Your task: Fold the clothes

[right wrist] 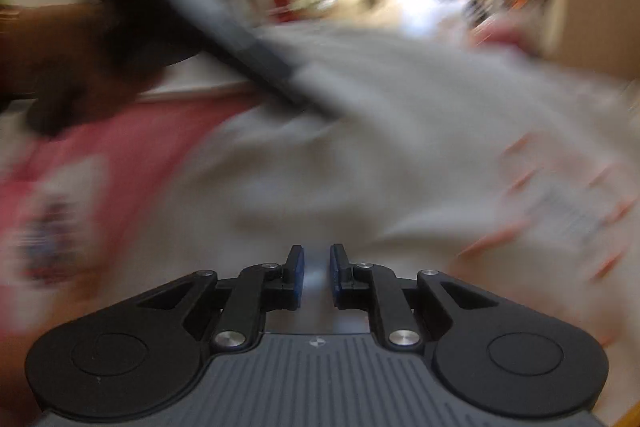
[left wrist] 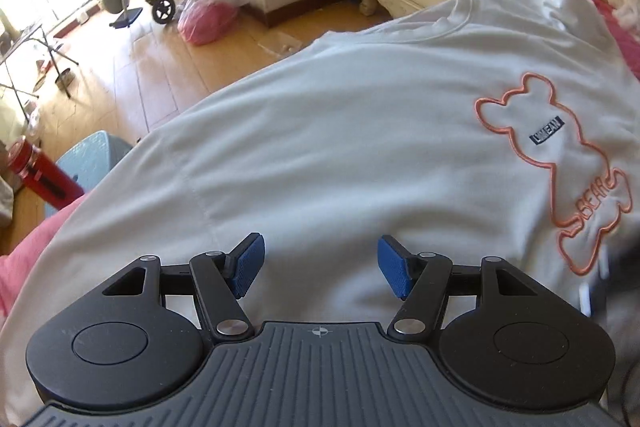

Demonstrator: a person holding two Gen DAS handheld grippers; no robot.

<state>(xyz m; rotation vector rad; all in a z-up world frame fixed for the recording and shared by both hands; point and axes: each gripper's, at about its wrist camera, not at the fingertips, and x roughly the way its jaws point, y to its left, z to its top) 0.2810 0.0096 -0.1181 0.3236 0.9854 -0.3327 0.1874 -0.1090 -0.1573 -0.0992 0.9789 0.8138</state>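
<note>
Plainly, the white cotton bear-print sweatshirt [left wrist: 340, 131] lay flat, left gripper [left wrist: 320, 265] spread wide above it, right gripper [right wrist: 317, 273] nearly closed, seemingly empty; any grab wanted one layer

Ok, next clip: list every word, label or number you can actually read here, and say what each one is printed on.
"BEAR": orange outlined letters at the foot of the orange bear outline on the white cotton T-shirt.
Small navy label inside the bear outline: letters too small to read with certainty.
Red bottle on the floor: dark label unreadable.
Right wrist view: motion-blurred throughout; the print on the pink cloth cannot be read.
</note>
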